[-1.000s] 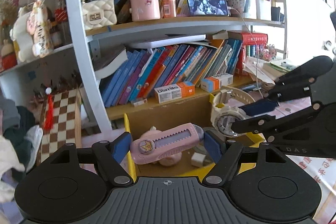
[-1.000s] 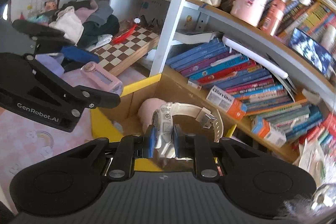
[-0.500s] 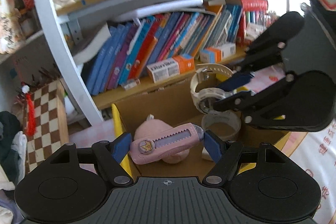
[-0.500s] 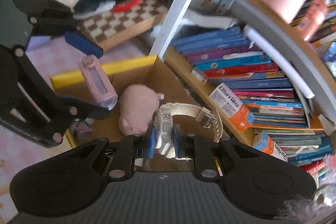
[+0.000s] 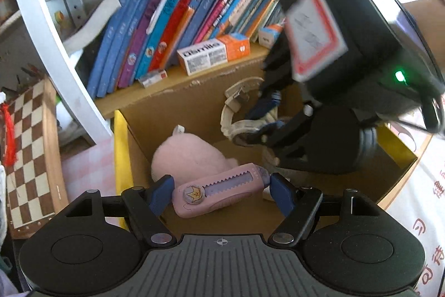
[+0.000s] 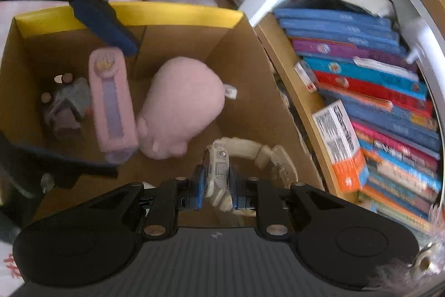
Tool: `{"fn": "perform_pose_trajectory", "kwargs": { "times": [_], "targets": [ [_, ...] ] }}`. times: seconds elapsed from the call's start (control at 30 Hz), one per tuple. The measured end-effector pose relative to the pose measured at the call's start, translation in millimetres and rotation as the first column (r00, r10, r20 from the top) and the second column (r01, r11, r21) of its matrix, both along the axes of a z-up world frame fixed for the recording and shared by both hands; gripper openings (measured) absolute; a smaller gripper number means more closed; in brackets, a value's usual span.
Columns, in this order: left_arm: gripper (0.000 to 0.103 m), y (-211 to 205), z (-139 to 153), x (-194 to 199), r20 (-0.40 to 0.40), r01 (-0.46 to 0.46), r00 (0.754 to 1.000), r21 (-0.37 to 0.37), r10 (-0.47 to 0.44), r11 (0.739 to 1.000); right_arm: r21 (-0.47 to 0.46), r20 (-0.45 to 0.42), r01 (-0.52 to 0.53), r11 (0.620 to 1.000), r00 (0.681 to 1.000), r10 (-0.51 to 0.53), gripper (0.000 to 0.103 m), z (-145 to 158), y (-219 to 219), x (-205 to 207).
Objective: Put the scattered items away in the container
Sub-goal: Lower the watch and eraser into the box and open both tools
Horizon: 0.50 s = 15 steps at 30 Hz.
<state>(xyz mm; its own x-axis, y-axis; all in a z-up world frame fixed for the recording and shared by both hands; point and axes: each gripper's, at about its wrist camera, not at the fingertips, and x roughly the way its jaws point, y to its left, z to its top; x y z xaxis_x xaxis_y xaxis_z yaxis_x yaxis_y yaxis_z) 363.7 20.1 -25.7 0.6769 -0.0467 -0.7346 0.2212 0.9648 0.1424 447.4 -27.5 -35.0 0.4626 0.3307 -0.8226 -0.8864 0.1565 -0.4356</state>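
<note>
The left gripper pinches a pink box cutter endwise above the yellow-rimmed cardboard box; a pink plush lies inside. The right gripper clamps a white watch near the box's shelf-side wall, beside leaning books.

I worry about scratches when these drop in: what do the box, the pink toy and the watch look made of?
Box: matte brown cardboard, creased walls. Pink toy: soft fuzzy plush, sewn tag. Watch: probably hard white plastic or resin, slight sheen.
</note>
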Motion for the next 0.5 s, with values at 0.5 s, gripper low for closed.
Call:
{"fn": "perform_pose_trajectory", "kwargs": {
  "times": [0.5],
  "targets": [
    [0.076, 3.0, -12.8, 8.1, -0.074, -0.032, 0.997, -0.031, 0.029, 0.999, -0.036, -0.099, -0.056, 0.998, 0.994, 0.053, 0.016, -20.1, 32.2, 19.6]
  ]
}}
